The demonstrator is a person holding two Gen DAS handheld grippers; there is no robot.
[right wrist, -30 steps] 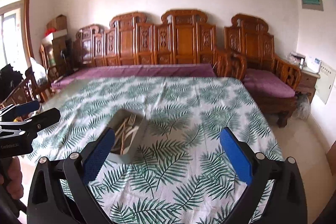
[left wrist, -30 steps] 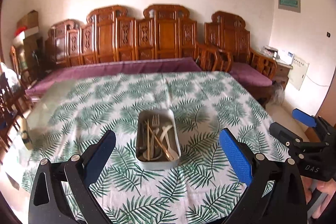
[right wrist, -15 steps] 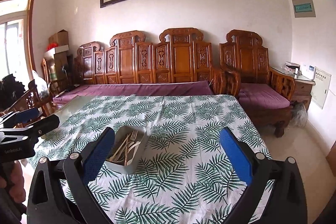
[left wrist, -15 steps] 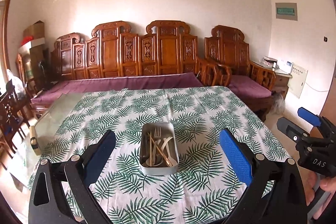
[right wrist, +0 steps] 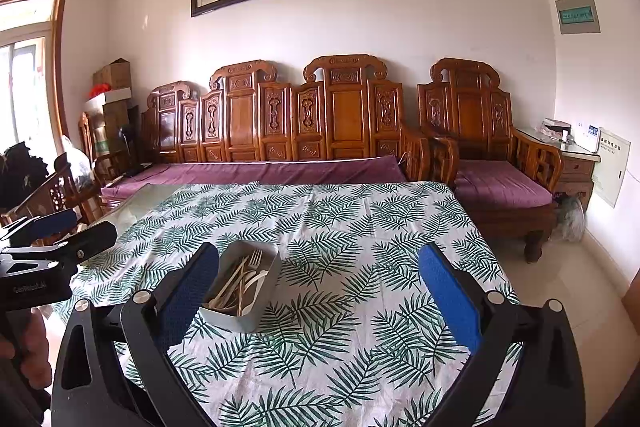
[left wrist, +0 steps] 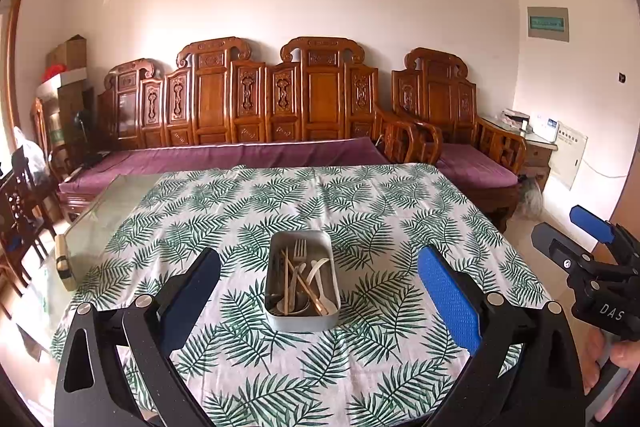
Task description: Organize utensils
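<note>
A grey metal tin stands on the leaf-print tablecloth, holding a metal fork, white spoons and wooden chopsticks. My left gripper hangs open above the near edge, the tin between and beyond its blue pads. In the right wrist view the same tin lies just right of the left pad, and my right gripper is open with nothing in it. Each gripper shows in the other's view: the right gripper at the right edge, the left gripper at the left edge.
A carved wooden sofa with purple cushions runs along the table's far side, with an armchair to the right. Bare glass tabletop shows at the far left. A person's hand holds the right gripper's handle.
Both grippers have risen and pulled back from the table, so the tin looks smaller and farther. More of the wall and the painting shows. Both stay open.
</note>
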